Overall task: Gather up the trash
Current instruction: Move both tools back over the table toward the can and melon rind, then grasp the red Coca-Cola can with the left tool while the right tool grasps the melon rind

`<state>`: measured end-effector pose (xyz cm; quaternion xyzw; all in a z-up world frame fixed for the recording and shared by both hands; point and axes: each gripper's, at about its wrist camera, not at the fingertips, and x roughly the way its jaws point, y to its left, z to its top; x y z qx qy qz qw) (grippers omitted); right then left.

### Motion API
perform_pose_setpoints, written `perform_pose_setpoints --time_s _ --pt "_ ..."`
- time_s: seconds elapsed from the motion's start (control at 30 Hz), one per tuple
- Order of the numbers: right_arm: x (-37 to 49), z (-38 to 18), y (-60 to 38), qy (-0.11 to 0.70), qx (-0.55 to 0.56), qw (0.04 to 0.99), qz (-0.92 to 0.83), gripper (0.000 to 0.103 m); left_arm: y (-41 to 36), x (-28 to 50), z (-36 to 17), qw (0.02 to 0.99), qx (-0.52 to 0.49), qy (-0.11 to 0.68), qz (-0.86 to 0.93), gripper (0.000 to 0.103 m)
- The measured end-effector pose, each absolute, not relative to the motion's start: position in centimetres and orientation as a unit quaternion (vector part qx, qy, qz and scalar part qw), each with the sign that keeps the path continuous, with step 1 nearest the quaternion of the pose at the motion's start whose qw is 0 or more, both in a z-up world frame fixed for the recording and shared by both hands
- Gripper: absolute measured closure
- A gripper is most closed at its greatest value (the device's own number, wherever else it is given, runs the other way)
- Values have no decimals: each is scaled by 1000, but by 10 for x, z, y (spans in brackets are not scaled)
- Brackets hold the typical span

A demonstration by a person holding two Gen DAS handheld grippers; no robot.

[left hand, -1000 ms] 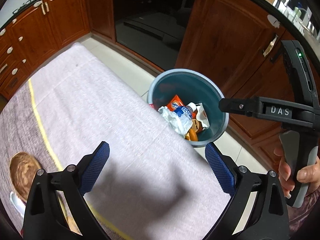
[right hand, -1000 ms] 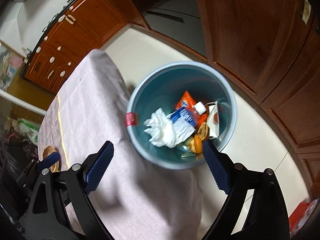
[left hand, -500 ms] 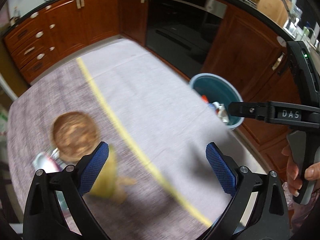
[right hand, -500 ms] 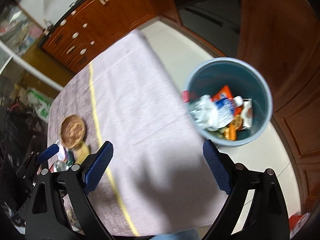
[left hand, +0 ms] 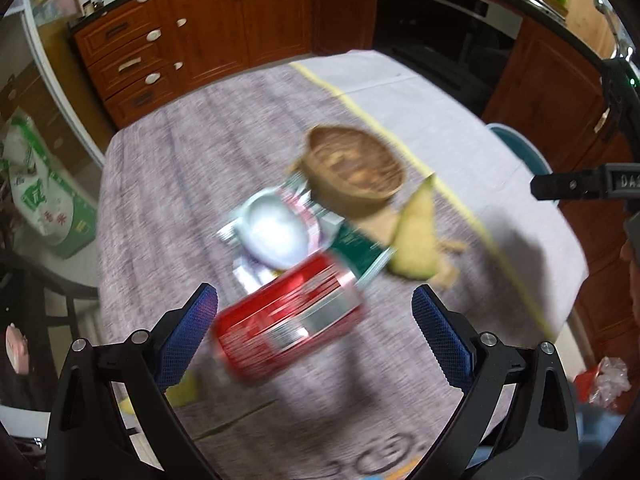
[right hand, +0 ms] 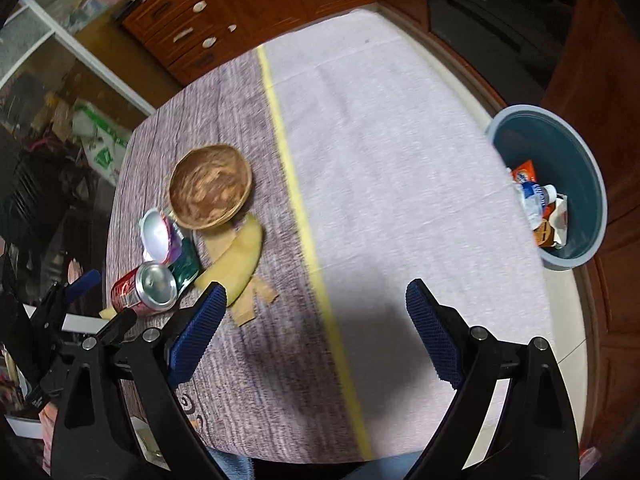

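1. Red can (left hand: 288, 318) lies on its side on the table (left hand: 400, 120), between my left gripper's (left hand: 314, 334) wide-open, empty jaws.
2. Its long axis runs crosswise, top toward the right.
3. My right gripper (right hand: 316, 334) gapes empty over bare cloth, the bin (right hand: 576, 152) well apart.

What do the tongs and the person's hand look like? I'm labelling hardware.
Both left tongs and right tongs have black angular frames with silver screws and blue, textured pads. The right one's body carries white "DAS" lettering and a green light. Only a sliver of bare hand shows.
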<state>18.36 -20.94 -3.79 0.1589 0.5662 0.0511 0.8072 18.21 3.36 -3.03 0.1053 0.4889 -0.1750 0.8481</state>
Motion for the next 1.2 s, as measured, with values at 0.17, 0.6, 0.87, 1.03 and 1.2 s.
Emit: perform_pose_setpoints --time_s 0.17,0.6,0.87,1.03,1.2 --pt "188 -46 -175 584 136 798 60 16 64 182 -41 840 117 492 -199 5" --pt "194 -62 -131 616 111 777 66 16 60 184 -70 815 129 491 -278 5" --pt "191 -65 -133 617 122 773 78 16 52 161 -68 801 101 506 -302 12" --pt "186 -68 -136 618 130 770 86 16 35 142 -62 793 93 505 -328 15" --pt "181 -69 -147 615 144 771 86 16 43 145 -52 815 88 495 -287 15"
